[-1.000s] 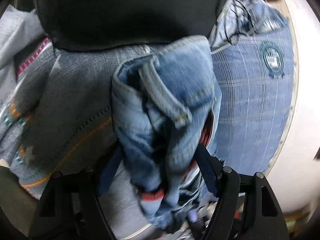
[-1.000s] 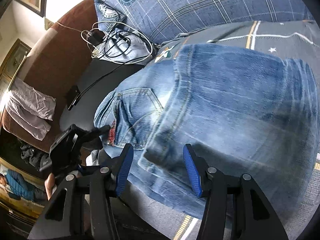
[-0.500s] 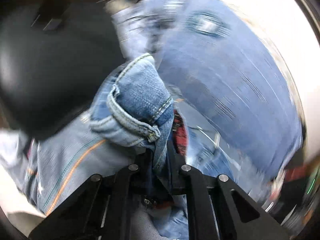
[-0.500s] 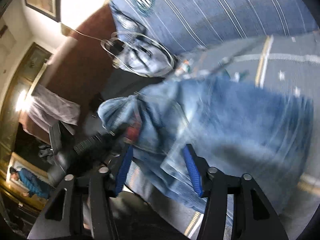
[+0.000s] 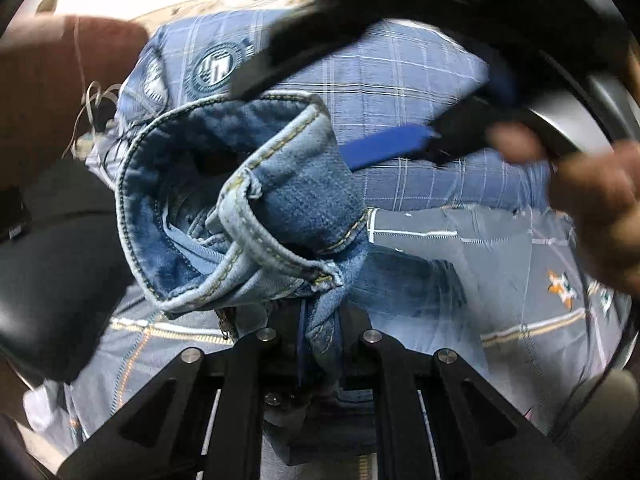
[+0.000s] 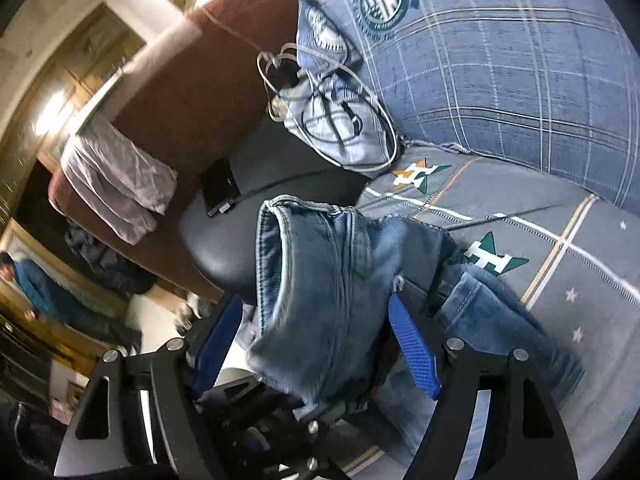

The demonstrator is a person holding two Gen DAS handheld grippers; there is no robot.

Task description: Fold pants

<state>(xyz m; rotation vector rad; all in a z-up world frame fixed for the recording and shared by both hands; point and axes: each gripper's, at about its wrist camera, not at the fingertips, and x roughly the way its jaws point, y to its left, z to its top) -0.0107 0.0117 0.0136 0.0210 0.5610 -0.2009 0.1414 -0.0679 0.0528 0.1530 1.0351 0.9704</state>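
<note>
The thick blue denim pants [image 5: 248,216] (bunched, with pale stitched seams) sit pinched tight in the left hand-held gripper [image 5: 320,336]. The right hand-held gripper [image 6: 316,344] is spread wide, with the pants draped between its bumpy blue pads [image 6: 412,352], above the soft grey bed cover [image 6: 560,248].

No legible text anywhere. Pillow [image 6: 500,68] had a round crest w/ ring lettering, too blurred to read; sheet [image 6: 560,264] bore "H"-on-star logos.
</note>
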